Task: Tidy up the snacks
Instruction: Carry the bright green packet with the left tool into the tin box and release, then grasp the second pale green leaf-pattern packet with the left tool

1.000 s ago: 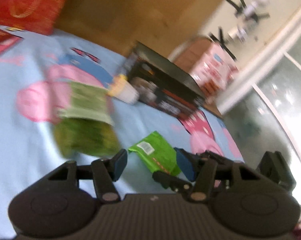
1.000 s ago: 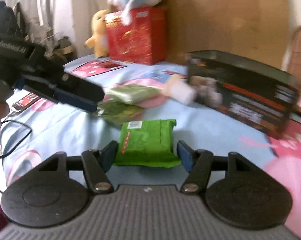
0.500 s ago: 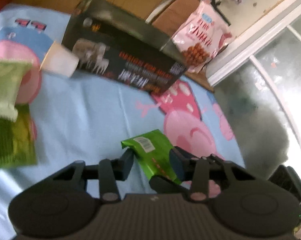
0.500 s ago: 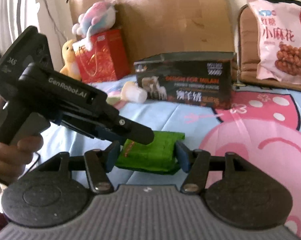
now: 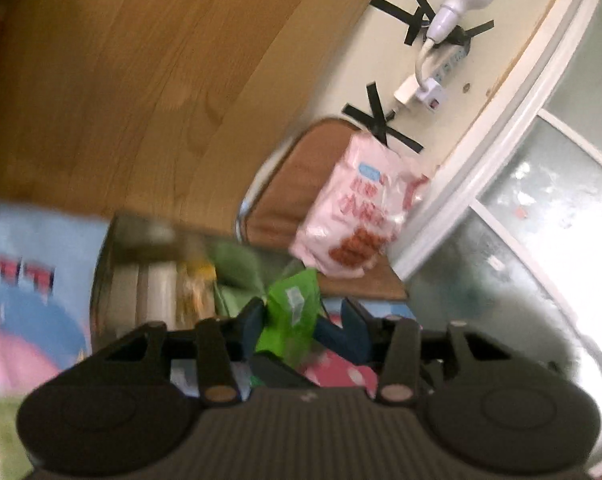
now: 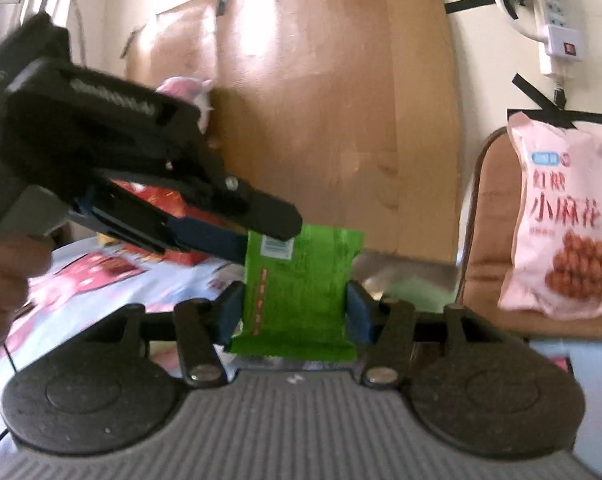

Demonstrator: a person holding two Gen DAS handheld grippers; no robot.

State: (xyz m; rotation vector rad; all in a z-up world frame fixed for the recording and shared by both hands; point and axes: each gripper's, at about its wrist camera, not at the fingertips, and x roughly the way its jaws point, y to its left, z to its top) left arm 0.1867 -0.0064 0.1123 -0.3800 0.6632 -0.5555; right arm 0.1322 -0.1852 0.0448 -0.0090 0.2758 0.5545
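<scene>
Snack sorting looks partly done to me: the dark box (image 5: 149, 264) already has several packs standing in it, blurred, one pale and one yellowish, plus something green. How many snacks are left outside it I cannot tell. Green packet (image 6: 301, 292) is up off the blue cartoon bedsheet (image 5: 25, 300), sitting between the pads of my right gripper (image 6: 295, 312), both pads pressing its side edges, jaws closing on it. My left gripper (image 6: 269, 236) pinches the packet's top corner by the barcode label; in its own view the jaws are opening a little, one pad on the packet, the other looks just clear. Packet is flat, glossy, crinkly foil, red print down one edge, hanging upright above the box. Pink snack bag (image 6: 565, 220) leans on a brown chair (image 6: 489, 216), untouched.
</scene>
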